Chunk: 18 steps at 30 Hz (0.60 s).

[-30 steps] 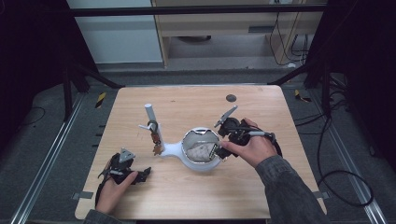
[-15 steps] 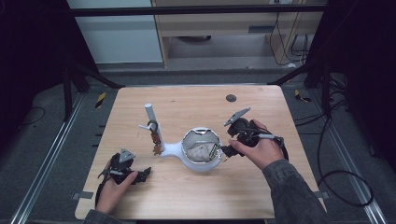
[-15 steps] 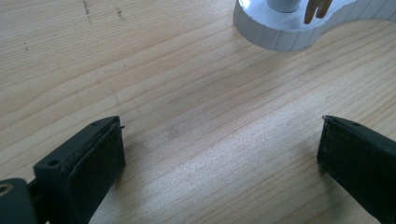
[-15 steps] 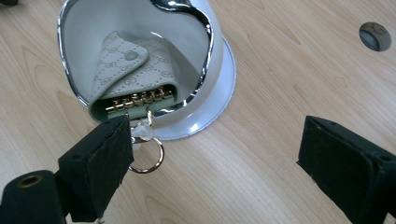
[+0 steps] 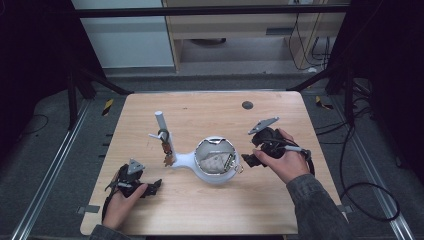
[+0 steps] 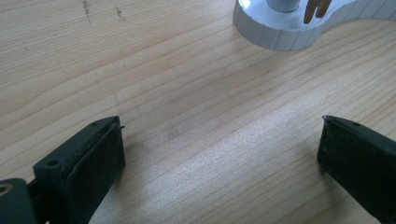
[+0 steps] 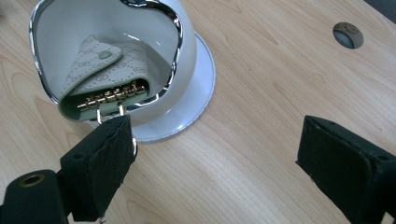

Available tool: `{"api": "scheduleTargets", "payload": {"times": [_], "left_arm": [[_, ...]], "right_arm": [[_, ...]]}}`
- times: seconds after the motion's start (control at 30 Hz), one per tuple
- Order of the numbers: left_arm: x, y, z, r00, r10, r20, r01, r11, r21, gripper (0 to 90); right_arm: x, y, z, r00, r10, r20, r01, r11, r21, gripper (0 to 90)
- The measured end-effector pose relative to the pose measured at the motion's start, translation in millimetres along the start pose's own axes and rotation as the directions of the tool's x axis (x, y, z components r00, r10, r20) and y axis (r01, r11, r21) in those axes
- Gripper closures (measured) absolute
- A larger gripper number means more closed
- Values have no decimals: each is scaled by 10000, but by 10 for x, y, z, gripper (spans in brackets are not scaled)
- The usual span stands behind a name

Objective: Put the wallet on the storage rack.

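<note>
Pale wood table (image 5: 210,210) is sitting on a dark floor, with a cabinet standing behind it. I am watching a white stand (image 5: 212,161) at the middle of the table: a round bowl with a chromed rim, joined by a low base to an upright white post (image 5: 163,131) on its left. A pale patterned key case (image 7: 105,77) is lying inside the bowl, its row of brass hooks facing the rim. A gold ring (image 5: 239,168) is hanging over the bowl's right edge.

I am holding the right gripper (image 5: 249,160) just beside the bowl's right side. Its jaws have just been closing a little, yet they are standing apart with bare wood between them; in the right gripper view one pad (image 7: 105,154) is sitting just at the rim, below the brass hooks.

I am resting the left gripper (image 5: 152,186) on the table near the front left, well apart from the stand, jaws spread wide over bare wood.
</note>
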<state>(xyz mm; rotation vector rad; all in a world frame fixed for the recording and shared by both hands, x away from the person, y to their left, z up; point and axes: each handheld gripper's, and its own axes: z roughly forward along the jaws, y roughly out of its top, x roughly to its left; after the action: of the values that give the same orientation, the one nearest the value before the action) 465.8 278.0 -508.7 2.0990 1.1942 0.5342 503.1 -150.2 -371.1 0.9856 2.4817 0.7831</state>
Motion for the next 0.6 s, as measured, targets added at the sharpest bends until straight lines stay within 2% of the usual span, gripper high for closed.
{"api": "scheduleTargets", "payload": {"times": [0.33, 0.6], "left_arm": [[-5, -4, -2, 10000, -38, 20, 38, 10000, -17, 0], [-5, -4, -1, 10000, -41, 23, 41, 10000, -19, 0]], "right_arm": [[-96, -134, 32, 9985, 504, 205, -502, 9987, -129, 108], [-203, -310, 90, 9953, 877, 407, -870, 9960, -193, 106]]}}
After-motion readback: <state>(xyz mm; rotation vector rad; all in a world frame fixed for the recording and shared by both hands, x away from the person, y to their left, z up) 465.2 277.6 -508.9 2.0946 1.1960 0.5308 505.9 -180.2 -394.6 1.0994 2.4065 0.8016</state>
